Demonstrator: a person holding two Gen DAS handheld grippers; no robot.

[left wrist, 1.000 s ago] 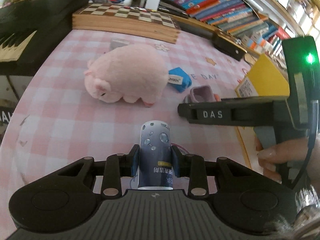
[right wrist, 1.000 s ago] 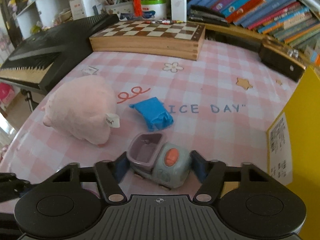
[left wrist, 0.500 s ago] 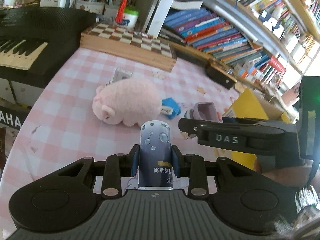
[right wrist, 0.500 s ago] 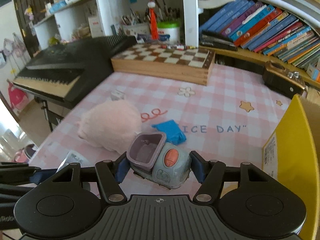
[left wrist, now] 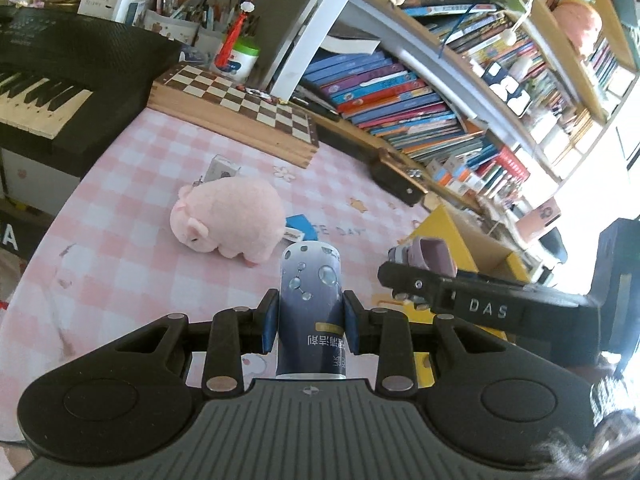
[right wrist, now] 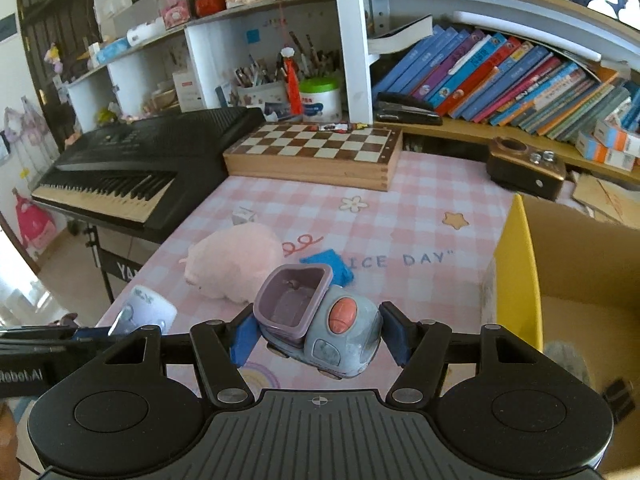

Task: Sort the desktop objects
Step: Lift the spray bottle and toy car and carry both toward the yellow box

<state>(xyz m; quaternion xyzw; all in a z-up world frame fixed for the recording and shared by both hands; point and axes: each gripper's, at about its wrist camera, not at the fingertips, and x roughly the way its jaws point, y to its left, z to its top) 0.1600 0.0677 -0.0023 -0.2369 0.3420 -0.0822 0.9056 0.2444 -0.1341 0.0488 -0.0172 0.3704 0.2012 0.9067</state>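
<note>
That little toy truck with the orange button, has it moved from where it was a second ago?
Yes. The toy truck, clamped in the right gripper, has gone up off the pink checked tablecloth; the plush pig and blue cloth now lie further below it.

The dark blue cylindrical tube [left wrist: 310, 312] hides its lower end behind the gripper body. The flat blue cloth packet [right wrist: 329, 265] lies partly behind the grey toy truck with purple bucket [right wrist: 316, 322]. The yellow cardboard box [right wrist: 516, 280] runs past the right edge. Book spine titles are too small to read.
</note>
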